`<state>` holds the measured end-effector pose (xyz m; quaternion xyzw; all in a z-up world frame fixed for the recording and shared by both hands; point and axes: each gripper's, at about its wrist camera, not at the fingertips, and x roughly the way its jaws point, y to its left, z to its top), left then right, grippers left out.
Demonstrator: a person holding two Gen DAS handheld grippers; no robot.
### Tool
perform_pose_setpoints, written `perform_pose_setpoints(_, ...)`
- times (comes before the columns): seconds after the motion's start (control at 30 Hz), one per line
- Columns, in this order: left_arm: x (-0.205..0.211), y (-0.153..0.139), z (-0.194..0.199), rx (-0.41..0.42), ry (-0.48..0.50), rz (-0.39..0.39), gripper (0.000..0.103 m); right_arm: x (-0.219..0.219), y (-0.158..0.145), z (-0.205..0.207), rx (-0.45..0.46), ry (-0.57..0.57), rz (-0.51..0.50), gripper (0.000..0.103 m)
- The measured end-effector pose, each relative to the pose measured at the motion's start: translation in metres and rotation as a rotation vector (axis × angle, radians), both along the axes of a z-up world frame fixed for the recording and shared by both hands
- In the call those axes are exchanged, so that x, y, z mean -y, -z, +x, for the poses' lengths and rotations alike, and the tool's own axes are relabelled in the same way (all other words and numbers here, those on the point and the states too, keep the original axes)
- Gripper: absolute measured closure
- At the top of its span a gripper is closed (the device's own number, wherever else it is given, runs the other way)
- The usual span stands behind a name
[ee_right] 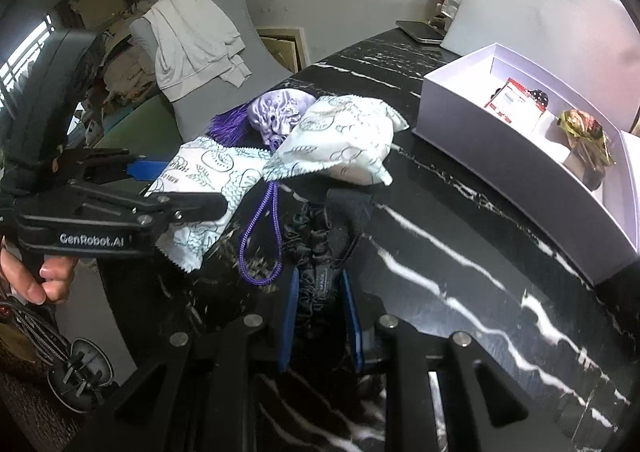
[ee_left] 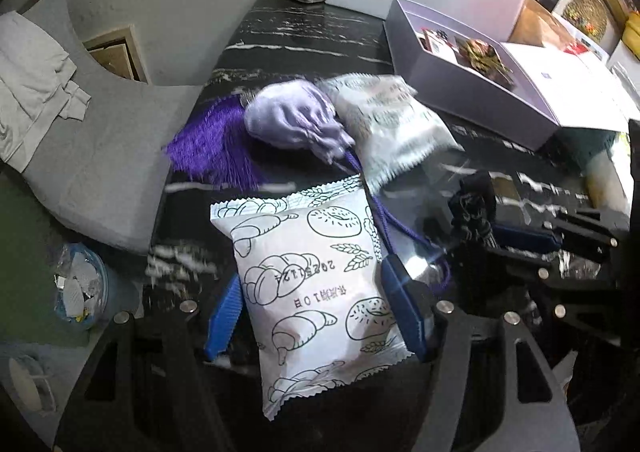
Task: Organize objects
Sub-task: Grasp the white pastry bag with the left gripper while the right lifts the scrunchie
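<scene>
Your left gripper point(ee_left: 316, 306) straddles the nearer white bread packet point(ee_left: 316, 292), the one printed with loaf and bagel outlines. Its two blue fingers point(ee_left: 224, 316) stand about half open on either side of the packet; both pads look to lie right against the packet's edges, but whether they actually press into it you cannot tell from the left wrist view. The packet lies on the black marble table point(ee_left: 288, 35), with its far edge close to a purple cord point(ee_left: 384, 219).

Your right gripper point(ee_right: 320, 316) is closed tight on a black drawstring pouch point(ee_right: 316, 252), whose crumpled body is squeezed between the blue pads and sticks out ahead of them over the tabletop. In the left wrist view the same pouch point(ee_left: 474, 211) shows to the right of the bread packet, clamped in the right gripper.

Beyond the nearer packet sits a lilac satin sachet point(ee_left: 296, 123) with a deep purple tassel point(ee_left: 212, 147) fanned out to its left; the purple cord runs from it towards you. A second bread packet point(ee_left: 388, 131) leans just beside the sachet on its right, touching it.

Farther right, an open pale lilac gift box point(ee_right: 476, 123) stands on the table, well apart from the packets. Inside it lie a small red-and-white card point(ee_right: 512, 99) and a gold-wrapped item point(ee_right: 580, 131), in separate compartments.

Your hand point(ee_right: 44, 276) shows at the left edge of the right wrist view, wrapped around the left gripper's handle.
</scene>
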<state>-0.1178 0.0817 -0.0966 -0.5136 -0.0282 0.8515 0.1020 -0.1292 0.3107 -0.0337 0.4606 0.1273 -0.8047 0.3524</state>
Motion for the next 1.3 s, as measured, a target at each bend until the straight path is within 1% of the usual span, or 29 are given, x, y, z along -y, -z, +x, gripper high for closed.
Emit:
perform_pose_setpoints(0.37, -0.017, -0.003, 0.064, 0.022, 0.054, -0.009, 0.038, -0.013, 0.000, 0.038, 0.003, -0.037, 0.014, 0.081)
perform_pose_setpoints(0.5, -0.018, -0.002, 0.077, 0.015, 0.054, 0.005, 0.037, -0.016, 0.001, 0.050, 0.001, -0.050, 0.016, 0.081)
perform_pose_setpoints(0.6, -0.016, 0.000, 0.079, -0.002, 0.030, 0.022, 0.037, -0.018, 0.003, 0.054, 0.006, -0.047, 0.002, 0.080)
perform_pose_setpoints(0.63, -0.015, 0.000, 0.079, -0.008, 0.023, 0.029, 0.035, -0.018, 0.004, 0.054, 0.005, -0.045, -0.003, 0.078)
perform_pose_setpoints(0.67, -0.015, 0.002, 0.080, -0.012, 0.016, 0.035, 0.034, -0.017, 0.005, 0.055, -0.001, -0.042, -0.008, 0.071)
perform_pose_setpoints(0.7, -0.015, 0.004, 0.079, -0.009, 0.010, 0.037, 0.031, -0.016, 0.007, 0.055, -0.007, -0.036, -0.009, 0.067)
perform_pose_setpoints(0.73, -0.016, 0.004, 0.079, -0.020, 0.009, 0.029, 0.027, -0.015, 0.009, 0.056, -0.011, -0.030, -0.009, 0.060)
perform_pose_setpoints(0.77, -0.018, 0.005, 0.080, -0.022, 0.008, 0.018, 0.026, -0.015, 0.010, 0.056, -0.014, -0.028, -0.010, 0.058)
perform_pose_setpoints(0.93, -0.031, 0.009, 0.083, -0.062, 0.026, -0.055, 0.020, -0.014, 0.013, 0.062, -0.085, -0.013, -0.020, 0.057)
perform_pose_setpoints(1.03, -0.037, 0.013, 0.086, -0.100, 0.028, -0.108, 0.019, -0.013, 0.014, 0.066, -0.122, 0.007, -0.027, 0.057)
perform_pose_setpoints(1.13, -0.037, 0.015, 0.087, -0.127, 0.027, -0.112, 0.019, -0.014, 0.016, 0.069, -0.161, 0.026, -0.029, 0.057)
perform_pose_setpoints(1.2, -0.037, 0.015, 0.087, -0.137, 0.024, -0.110, 0.019, -0.015, 0.016, 0.070, -0.170, 0.040, -0.040, 0.057)
perform_pose_setpoints(1.27, -0.037, 0.015, 0.088, -0.147, 0.022, -0.108, 0.023, -0.015, 0.017, 0.071, -0.181, 0.051, -0.039, 0.057)
perform_pose_setpoints(1.3, -0.037, 0.014, 0.089, -0.157, 0.021, -0.105, 0.031, -0.013, 0.017, 0.072, -0.191, 0.053, -0.031, 0.057)
